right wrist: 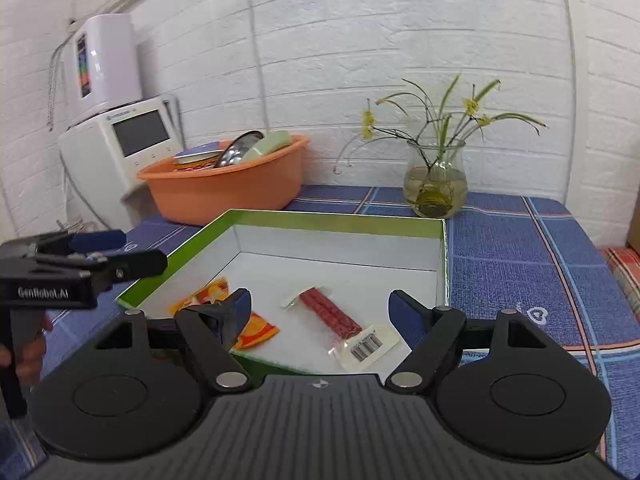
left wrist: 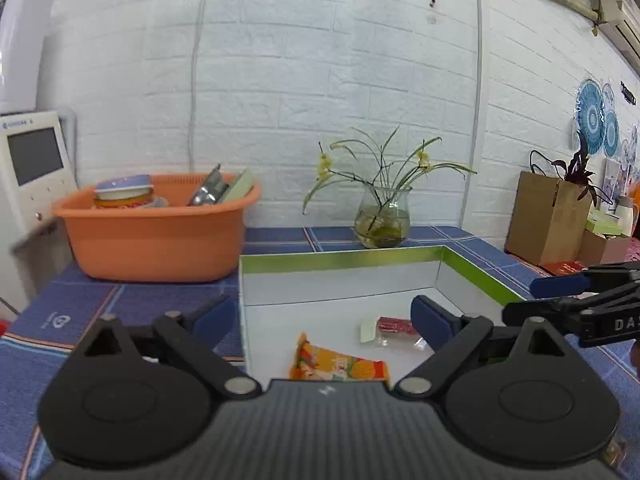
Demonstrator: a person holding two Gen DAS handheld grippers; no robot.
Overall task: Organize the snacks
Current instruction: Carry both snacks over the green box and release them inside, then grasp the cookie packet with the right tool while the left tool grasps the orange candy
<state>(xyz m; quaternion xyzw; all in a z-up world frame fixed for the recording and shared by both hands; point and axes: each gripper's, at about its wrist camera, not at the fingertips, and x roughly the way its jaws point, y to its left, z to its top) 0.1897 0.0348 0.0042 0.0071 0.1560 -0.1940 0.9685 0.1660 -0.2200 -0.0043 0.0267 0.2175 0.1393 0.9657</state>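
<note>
A shallow white box with a green rim (left wrist: 340, 260) (right wrist: 332, 226) sits on the blue checked cloth. Inside lie an orange snack packet (left wrist: 340, 366) (right wrist: 256, 328) and a clear pack of red sausage sticks (left wrist: 394, 326) (right wrist: 330, 314). My left gripper (left wrist: 324, 316) is open and empty, just above the box's near edge; it also shows at the left of the right wrist view (right wrist: 100, 250). My right gripper (right wrist: 322, 310) is open and empty, straddling the sausage pack from above; it shows at the right of the left wrist view (left wrist: 560, 292).
An orange basin (left wrist: 156, 232) (right wrist: 224, 184) with dishes stands behind the box at left. A glass vase with a plant (left wrist: 382, 216) (right wrist: 436, 184) stands behind it. A white appliance (right wrist: 120, 148) is at far left. Cardboard boxes (left wrist: 548, 216) are at right.
</note>
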